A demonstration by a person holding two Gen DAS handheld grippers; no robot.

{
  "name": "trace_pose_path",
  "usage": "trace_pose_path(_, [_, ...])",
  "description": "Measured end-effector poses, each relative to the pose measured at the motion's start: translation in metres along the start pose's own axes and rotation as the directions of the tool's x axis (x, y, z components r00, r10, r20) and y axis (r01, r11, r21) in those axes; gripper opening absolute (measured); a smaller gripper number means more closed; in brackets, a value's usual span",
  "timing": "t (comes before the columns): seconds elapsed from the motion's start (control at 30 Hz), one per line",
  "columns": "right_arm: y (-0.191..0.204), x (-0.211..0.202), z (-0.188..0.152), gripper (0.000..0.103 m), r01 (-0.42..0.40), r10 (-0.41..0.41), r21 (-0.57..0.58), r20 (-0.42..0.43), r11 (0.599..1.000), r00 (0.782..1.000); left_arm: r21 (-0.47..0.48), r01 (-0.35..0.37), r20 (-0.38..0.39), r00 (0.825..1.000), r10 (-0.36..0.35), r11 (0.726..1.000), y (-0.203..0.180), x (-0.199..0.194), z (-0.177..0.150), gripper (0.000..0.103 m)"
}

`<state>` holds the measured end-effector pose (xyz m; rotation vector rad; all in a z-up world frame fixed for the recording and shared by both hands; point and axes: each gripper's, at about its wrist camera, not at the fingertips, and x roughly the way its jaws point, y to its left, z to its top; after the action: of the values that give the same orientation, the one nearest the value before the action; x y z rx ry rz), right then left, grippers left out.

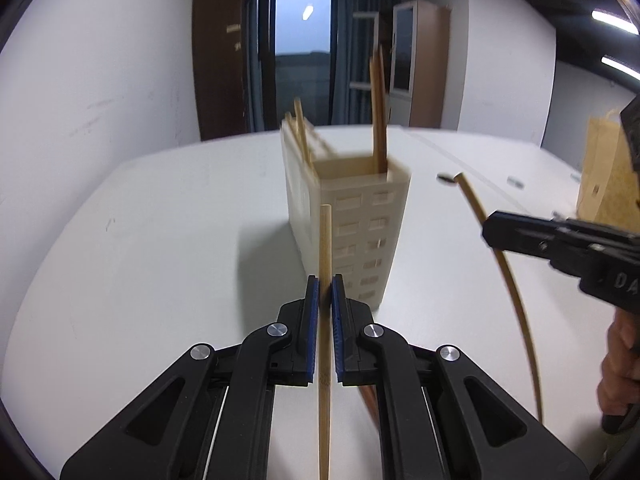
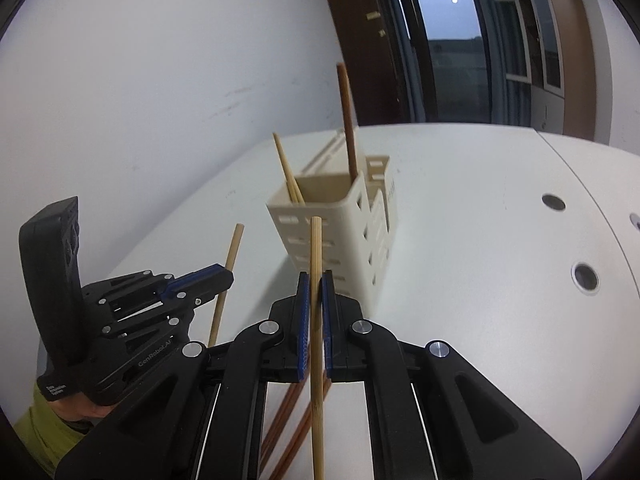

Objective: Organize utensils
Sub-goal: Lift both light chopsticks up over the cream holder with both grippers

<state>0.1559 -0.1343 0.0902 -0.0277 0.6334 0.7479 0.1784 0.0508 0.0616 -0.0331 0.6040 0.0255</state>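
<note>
Carrying chopsticks to the cream utensil holder (image 1: 352, 220)

Each hand-held gripper, left (image 1: 325, 292) and right (image 2: 315, 288), is clamping one light chopstick before the holder; next, lowering tips inside.

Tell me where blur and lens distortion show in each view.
Left wrist view: the utensil holder and its sticks are motion-smeared, the right gripper is soft, and the table edge bows. Right wrist view: sharper; the window frame curves.

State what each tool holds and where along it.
The left tool is shut on a light chopstick, gripped well below its upper tip. The right tool is shut on another light chopstick, likewise below its tip.
</note>
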Motion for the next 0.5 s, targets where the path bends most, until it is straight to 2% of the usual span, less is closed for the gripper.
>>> trace_pose_path(0.17, [0.010, 0.005, 0.013, 0.007, 0.044, -0.039, -0.069, 0.082, 0.997, 0.996, -0.011, 0.002, 0.096, 0.995, -0.001, 1.000, 0.002, -0.019, 0.020, 0.006])
trace_pose_path(0.2, [0.004, 0.009, 0.026, 0.007, 0.042, -0.036, -0.073, 0.090, 0.996, 0.995, -0.012, 0.005, 0.107, 0.994, -0.004, 1.000, 0.002, -0.017, 0.025, 0.006])
trace_pose_path(0.5, [0.015, 0.004, 0.058, 0.007, 0.066, -0.049, -0.085, 0.185, 0.994, 0.982, -0.032, 0.044, 0.258, 0.965, -0.034, 0.999, 0.002, -0.035, 0.050, 0.006])
